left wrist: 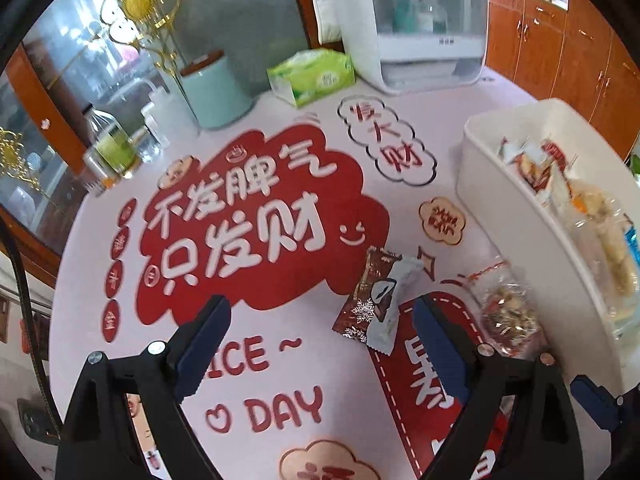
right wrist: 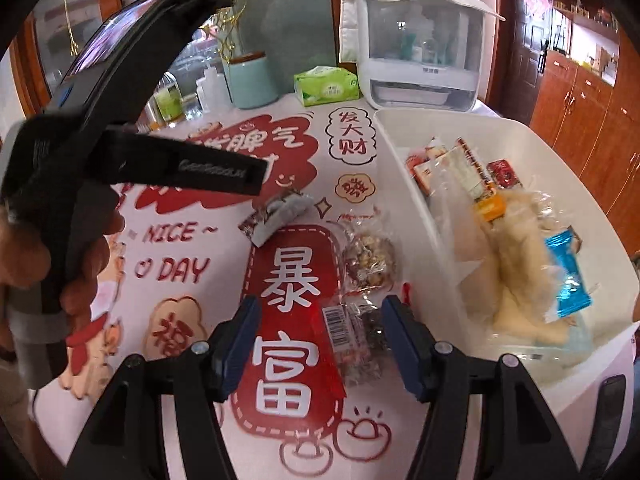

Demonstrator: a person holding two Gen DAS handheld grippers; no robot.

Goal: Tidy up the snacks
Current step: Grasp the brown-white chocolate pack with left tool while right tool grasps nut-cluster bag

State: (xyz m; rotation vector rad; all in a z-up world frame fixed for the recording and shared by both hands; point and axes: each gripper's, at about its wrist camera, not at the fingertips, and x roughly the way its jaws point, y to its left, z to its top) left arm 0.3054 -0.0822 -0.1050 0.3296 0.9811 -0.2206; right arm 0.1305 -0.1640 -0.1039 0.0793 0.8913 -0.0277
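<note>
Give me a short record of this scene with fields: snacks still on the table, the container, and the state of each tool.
on table: brown snack packet; clear nut packet; barcode packet
container: white bin, already holding several snacks
left tool: open, empty, near the brown snack packet
right tool: open, around the barcode packet, not closed

White rectangular bin (right wrist: 404, 168) at three o'clock – open-topped, holding loose packets: red-and-white wrappers (right wrist: 460, 168) at its far end, pale puffed snacks in clear film (right wrist: 516, 256) mid-bin, blue foil packet (right wrist: 570, 276) at the near right. Outside, just left of the bin wall, clear bag of nutty clusters (right wrist: 370, 258) lying flat. Brown snowflake-print packet (left wrist: 366, 296) at eleven o'clock of it, grey-white sachet (left wrist: 394, 300) overlapping – both flat. Barcode-labelled clear packet (right wrist: 352, 340) at six o'clock, lengthwise.
</note>
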